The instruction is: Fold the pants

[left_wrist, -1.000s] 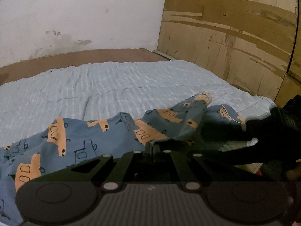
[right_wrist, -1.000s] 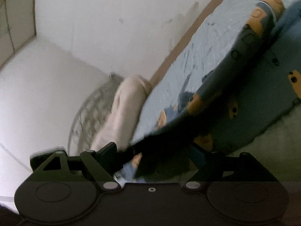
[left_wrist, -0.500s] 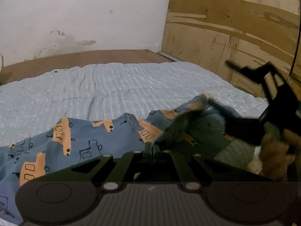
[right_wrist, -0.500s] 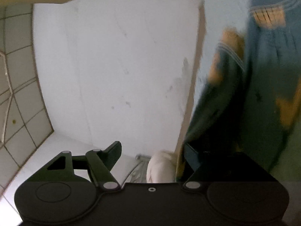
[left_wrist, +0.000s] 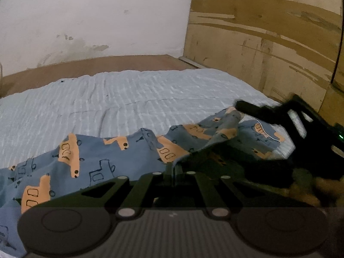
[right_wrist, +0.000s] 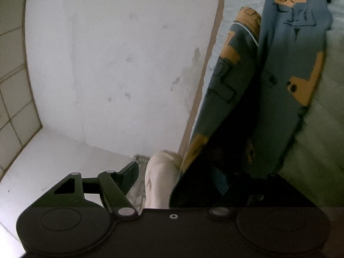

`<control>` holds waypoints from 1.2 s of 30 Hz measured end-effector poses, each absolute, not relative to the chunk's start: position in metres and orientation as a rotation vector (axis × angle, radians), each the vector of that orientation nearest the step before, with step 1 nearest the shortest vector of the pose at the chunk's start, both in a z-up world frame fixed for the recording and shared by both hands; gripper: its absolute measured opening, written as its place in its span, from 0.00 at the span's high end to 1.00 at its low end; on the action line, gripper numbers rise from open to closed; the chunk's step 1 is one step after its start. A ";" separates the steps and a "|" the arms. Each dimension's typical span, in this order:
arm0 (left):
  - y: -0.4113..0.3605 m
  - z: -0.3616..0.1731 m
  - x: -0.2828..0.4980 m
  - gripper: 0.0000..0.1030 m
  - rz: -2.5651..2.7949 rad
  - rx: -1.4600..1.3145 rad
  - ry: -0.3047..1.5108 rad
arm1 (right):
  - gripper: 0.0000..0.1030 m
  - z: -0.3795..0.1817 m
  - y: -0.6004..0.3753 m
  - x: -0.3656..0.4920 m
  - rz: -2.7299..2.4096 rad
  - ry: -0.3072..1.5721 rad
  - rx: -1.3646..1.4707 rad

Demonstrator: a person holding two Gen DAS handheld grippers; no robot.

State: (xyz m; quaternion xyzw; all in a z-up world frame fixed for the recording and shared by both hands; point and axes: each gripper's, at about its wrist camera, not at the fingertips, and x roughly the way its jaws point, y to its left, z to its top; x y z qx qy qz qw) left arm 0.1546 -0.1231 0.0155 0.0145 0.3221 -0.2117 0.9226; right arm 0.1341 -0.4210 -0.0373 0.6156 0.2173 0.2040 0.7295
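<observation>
The blue pants point(left_wrist: 103, 157) with orange trucks lie across the pale quilted bed point(left_wrist: 129, 99). The left gripper point(left_wrist: 173, 168) stays pinched tight on a fabric edge. Since a moment ago the right gripper point(left_wrist: 277, 116) has dropped lower beside the cloth; in its own view the right gripper point(right_wrist: 185, 174) stands wide apart, pants point(right_wrist: 290, 64) draped over one of its fingers point(right_wrist: 247, 185). No writing is readable.
</observation>
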 end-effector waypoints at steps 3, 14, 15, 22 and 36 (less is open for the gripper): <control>-0.124 0.017 0.151 1.00 -0.432 0.049 0.655 | 0.28 -0.039 -0.436 0.144 0.333 0.392 1.406; -0.131 0.011 0.145 1.00 -0.458 0.084 0.670 | 0.30 -0.030 -0.481 0.164 0.180 0.208 1.467; -0.131 0.010 0.145 1.00 -0.462 0.087 0.674 | 0.30 -0.031 -0.483 0.166 0.169 0.221 1.458; -0.134 0.008 0.141 1.00 -0.470 0.108 0.675 | 0.52 -0.028 -0.485 0.202 0.086 0.403 1.247; -0.138 -0.003 0.142 1.00 -0.494 0.124 0.709 | 0.96 0.027 -0.495 0.197 0.102 0.476 0.620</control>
